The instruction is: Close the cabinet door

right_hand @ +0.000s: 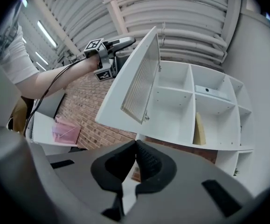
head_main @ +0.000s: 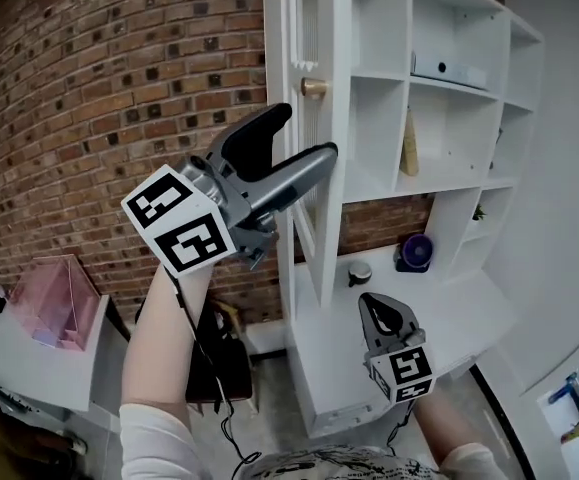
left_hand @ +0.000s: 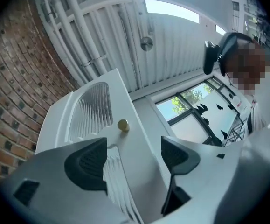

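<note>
The white cabinet door (head_main: 312, 158) with its ribbed glass panel stands swung open, edge-on to me, with a brass knob (head_main: 314, 89) near its top. My left gripper (head_main: 307, 133) is open and raised against the door's outer face, just below the knob. In the left gripper view the knob (left_hand: 122, 125) sits slightly ahead of the open left gripper (left_hand: 134, 146), with the door face (left_hand: 139, 162) lying between its jaws. My right gripper (head_main: 381, 308) hangs low in front of the counter, shut and empty. The right gripper view shows the right gripper (right_hand: 135, 143), the open door (right_hand: 139, 85) and white shelves (right_hand: 204, 111).
A brick wall (head_main: 99, 98) lies left of the cabinet. The shelves hold a grey box (head_main: 449, 70), a tan upright piece (head_main: 409, 146), a purple item (head_main: 416, 251) and a small jar (head_main: 360, 272). A pink clear box (head_main: 59, 298) sits on a white table at lower left.
</note>
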`<control>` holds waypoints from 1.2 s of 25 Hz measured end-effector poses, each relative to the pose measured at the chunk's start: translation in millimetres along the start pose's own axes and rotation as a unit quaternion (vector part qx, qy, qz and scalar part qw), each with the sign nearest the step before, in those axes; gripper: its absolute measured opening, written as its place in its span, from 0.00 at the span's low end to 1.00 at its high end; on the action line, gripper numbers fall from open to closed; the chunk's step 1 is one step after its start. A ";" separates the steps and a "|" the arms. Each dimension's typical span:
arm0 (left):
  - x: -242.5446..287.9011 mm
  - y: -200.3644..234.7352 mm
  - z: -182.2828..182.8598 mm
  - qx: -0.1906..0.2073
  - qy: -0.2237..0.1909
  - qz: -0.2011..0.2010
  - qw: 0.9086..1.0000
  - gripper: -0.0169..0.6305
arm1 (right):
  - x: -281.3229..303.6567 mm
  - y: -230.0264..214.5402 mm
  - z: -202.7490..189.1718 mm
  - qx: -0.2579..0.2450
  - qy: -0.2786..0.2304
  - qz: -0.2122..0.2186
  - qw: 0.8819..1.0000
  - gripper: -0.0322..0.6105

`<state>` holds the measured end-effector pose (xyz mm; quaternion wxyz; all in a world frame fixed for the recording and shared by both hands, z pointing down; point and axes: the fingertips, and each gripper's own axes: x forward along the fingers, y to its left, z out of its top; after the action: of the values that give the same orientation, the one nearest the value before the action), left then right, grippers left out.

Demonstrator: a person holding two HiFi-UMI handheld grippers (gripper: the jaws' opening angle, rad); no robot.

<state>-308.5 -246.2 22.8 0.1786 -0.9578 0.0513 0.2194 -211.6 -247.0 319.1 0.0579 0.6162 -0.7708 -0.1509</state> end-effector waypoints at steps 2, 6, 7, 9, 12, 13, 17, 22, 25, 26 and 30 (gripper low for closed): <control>11.1 0.0 10.2 -0.025 0.001 -0.012 1.000 0.59 | -8.4 -3.3 5.6 0.004 -0.002 -0.003 1.000 0.07; 19.2 12.6 31.0 -0.075 -0.011 -0.007 0.997 0.59 | -27.0 -8.2 19.7 0.001 -0.004 -0.007 1.000 0.07; 19.3 16.6 35.3 -0.089 -0.016 -0.003 0.996 0.59 | -31.3 -9.6 23.5 0.004 -0.005 -0.006 1.000 0.07; 18.5 23.0 41.3 -0.113 -0.024 0.010 0.993 0.57 | -38.7 -13.2 31.3 0.013 -0.007 -0.001 1.000 0.07; 20.7 23.8 45.2 -0.141 -0.034 0.028 0.989 0.31 | -49.1 -17.5 40.9 0.016 -0.011 0.004 1.000 0.07; 23.3 20.7 44.9 -0.148 -0.033 0.026 0.988 0.32 | -52.7 -17.5 43.1 0.015 -0.013 0.005 1.000 0.07; 31.3 8.3 36.2 -0.175 -0.014 0.020 0.984 0.31 | -68.7 -12.8 47.3 0.018 -0.021 0.012 1.000 0.07; 33.9 8.2 30.5 -0.184 -0.008 0.039 0.982 0.18 | -85.3 -16.2 48.3 0.021 -0.024 0.007 0.999 0.07; 36.3 9.1 25.9 -0.179 -0.004 0.061 0.982 0.18 | -94.5 -22.8 45.2 0.024 -0.021 -0.001 0.999 0.07; 37.9 8.8 24.7 -0.176 -0.003 0.067 0.982 0.18 | -98.0 -25.9 43.9 0.025 -0.019 -0.004 1.000 0.07; 52.8 -0.3 20.6 -0.156 0.001 0.074 0.985 0.18 | -113.2 -43.8 37.2 0.038 -0.008 -0.021 0.999 0.07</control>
<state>-269.3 -239.5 -17.7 0.0103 -0.9677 0.0874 0.2364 -154.5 -140.1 281.5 0.0251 0.6332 -0.7630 -0.1276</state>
